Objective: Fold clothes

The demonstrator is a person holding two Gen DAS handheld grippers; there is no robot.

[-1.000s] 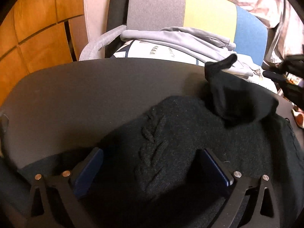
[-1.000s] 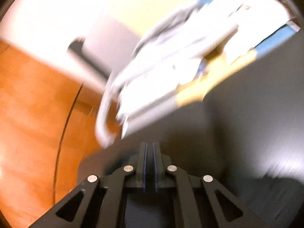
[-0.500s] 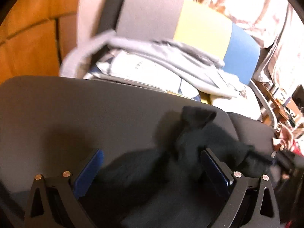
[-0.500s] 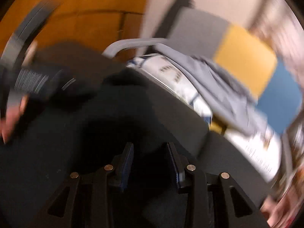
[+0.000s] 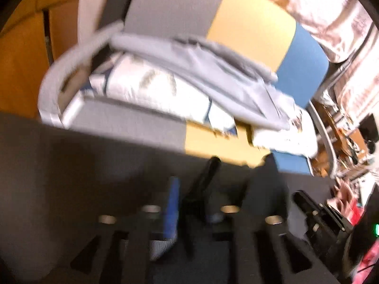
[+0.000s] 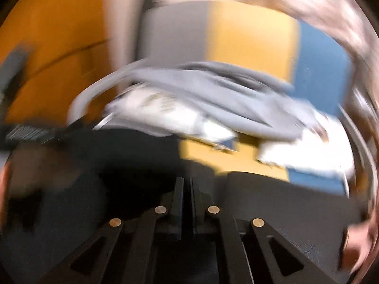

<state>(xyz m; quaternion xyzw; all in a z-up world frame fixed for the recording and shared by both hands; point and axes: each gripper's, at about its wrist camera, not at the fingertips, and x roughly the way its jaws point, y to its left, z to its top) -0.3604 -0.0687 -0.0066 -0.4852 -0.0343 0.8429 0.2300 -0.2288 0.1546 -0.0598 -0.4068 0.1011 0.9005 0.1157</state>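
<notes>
Your left gripper (image 5: 189, 198) pinches the black garment (image 5: 267, 184) above the dark table (image 5: 59, 165), right gripper (image 6: 187, 189) nearly together at three o'clock; thin bite, fabric may slip.

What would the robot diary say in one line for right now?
task: fold clothes | left gripper: shut on black sweater | right gripper: shut | chair: piled clothes | view: blurry
</notes>
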